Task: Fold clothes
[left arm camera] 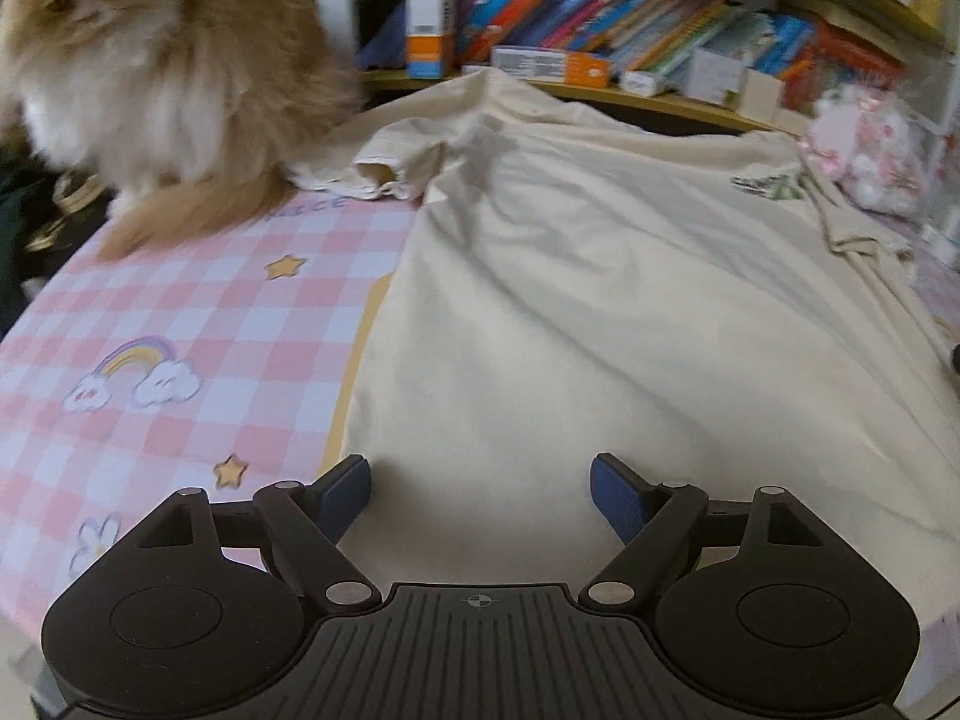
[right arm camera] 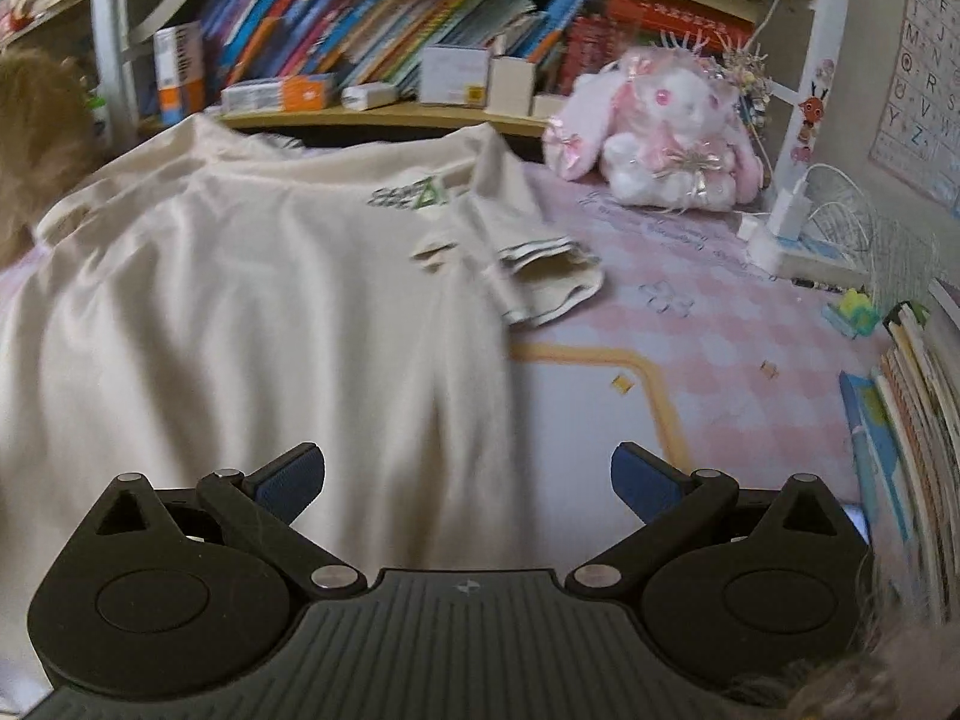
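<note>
A cream T-shirt (left arm camera: 600, 300) lies spread on the pink checked table cover (left arm camera: 180, 312), collar toward the bookshelf, with a small green print near the chest (right arm camera: 414, 197). One short sleeve (left arm camera: 384, 159) points left, the other sleeve (right arm camera: 540, 276) lies crumpled at the right. My left gripper (left arm camera: 480, 492) hovers open over the shirt's lower left hem, nothing between its blue pads. Over the lower right hem my right gripper (right arm camera: 468, 480) stands open too, its right pad (right arm camera: 645, 483) above the bare cover.
A fluffy ginger cat (left arm camera: 156, 78) sits on the table's far left corner, beside the left sleeve. A pink plush rabbit (right arm camera: 666, 132) sits at the far right. A shelf of books (right arm camera: 390, 30) runs behind. Stacked books (right arm camera: 918, 420) and a white charger (right arm camera: 786, 222) line the right side.
</note>
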`<state>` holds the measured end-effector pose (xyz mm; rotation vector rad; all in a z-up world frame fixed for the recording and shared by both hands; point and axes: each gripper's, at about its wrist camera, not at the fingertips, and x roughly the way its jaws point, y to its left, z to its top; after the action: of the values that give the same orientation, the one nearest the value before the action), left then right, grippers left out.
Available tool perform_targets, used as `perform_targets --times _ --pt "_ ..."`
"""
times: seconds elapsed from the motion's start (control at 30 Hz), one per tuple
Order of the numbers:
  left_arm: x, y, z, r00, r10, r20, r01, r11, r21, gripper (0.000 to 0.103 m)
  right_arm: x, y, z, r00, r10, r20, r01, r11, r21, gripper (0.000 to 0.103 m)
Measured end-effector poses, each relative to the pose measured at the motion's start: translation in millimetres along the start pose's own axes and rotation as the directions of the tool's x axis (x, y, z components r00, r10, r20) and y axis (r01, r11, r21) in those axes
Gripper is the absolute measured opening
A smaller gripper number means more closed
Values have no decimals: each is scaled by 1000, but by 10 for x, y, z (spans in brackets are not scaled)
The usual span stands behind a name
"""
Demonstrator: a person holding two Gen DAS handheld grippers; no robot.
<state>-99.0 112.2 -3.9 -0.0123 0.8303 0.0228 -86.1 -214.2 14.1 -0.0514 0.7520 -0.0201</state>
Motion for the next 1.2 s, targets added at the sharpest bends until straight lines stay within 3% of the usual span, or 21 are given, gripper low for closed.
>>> perform_targets --times 0.17,0.37,0.5,0.57,0.6,0.7,0.8,0.9,1.2 --pt "-110 -177 -29 995 100 -13 -101 992 -74 83 297 -389 239 1000 4 19 -3 998 -56 103" --pt "-196 -465 -127 983 180 -27 -182 978 -100 83 778 -789 574 998 36 44 -29 991 -133 98" --pt "-207 -617 -223 973 223 -53 -228 968 -101 84 1113 -898 756 995 100 8 -97 979 -181 69" --pt "-226 -640 -253 970 235 -59 -240 963 -120 85 1236 -927 827 989 145 -15 -145 971 -188 61" --pt "-231 -628 -264 969 237 -65 -243 961 -133 87 1281 -939 857 985 171 -25 -172 967 -187 52" --pt "-252 -575 -278 964 250 -87 -261 950 -169 87 1410 -982 952 969 243 -53 -248 952 -177 9" --pt "-277 -557 -294 954 281 -102 -296 938 -182 87 1377 -1325 1152 985 171 5 -171 984 -55 7" --pt "-288 -556 -311 951 291 -107 -307 933 -189 87 1384 -1784 1328 999 23 35 -27 994 103 7" --pt "-283 -542 -292 950 289 -118 -306 938 -163 87 1631 -2061 1301 995 -63 -75 74 984 161 8"
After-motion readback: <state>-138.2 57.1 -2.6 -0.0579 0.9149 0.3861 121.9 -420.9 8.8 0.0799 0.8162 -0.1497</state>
